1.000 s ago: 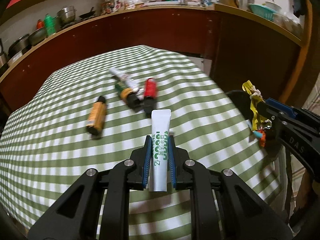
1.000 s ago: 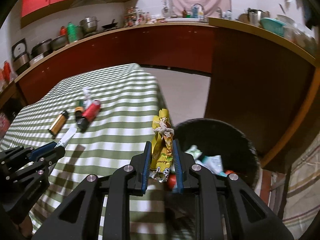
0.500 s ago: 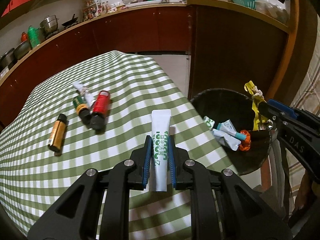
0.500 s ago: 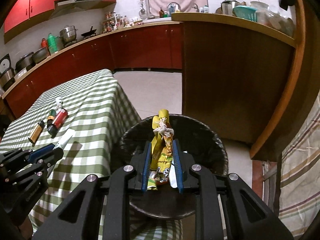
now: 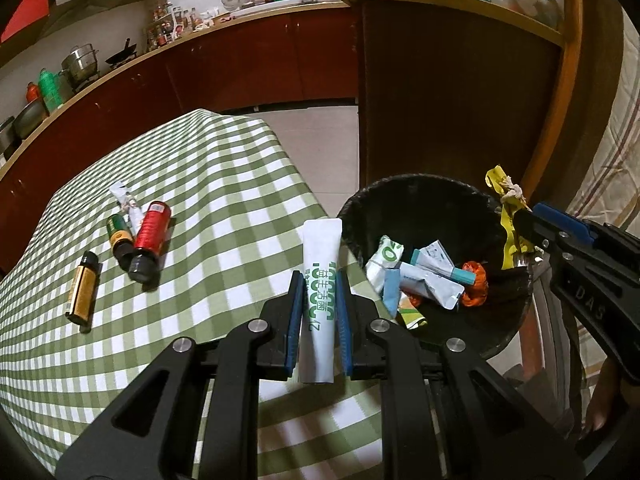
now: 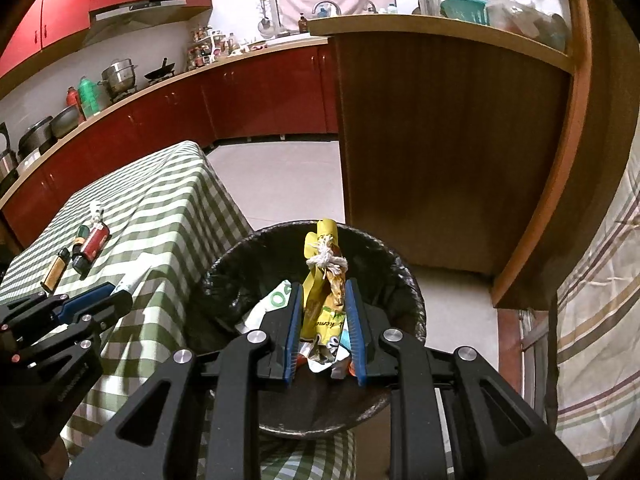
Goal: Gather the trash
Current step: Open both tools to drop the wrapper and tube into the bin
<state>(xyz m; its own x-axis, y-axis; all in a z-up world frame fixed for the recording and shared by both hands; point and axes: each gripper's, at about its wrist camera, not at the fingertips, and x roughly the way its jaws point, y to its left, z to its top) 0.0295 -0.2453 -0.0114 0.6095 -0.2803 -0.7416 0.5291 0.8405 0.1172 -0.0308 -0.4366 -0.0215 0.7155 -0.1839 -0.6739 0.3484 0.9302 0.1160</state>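
Two blue pads of the left gripper point(image 5: 319, 300) clamp a white tube point(image 5: 321, 280) lengthwise, its flat end pointing away over the checked tablecloth point(image 5: 208, 200) beside the black bin point(image 5: 424, 200). Only the right wrist view shows the right gripper point(image 6: 323, 320) from behind, pinching an upright yellow wrapper point(image 6: 322, 280) directly above that bin's wrappers.

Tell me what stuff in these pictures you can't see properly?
- Bin bottom: right wrist view, hidden behind the right tool and its yellow wrapper.
- White tube lower end: left wrist view, tucked between the left tool.
- Small bottles on the table: labels too tiny to read.
- Counter jars: too small.
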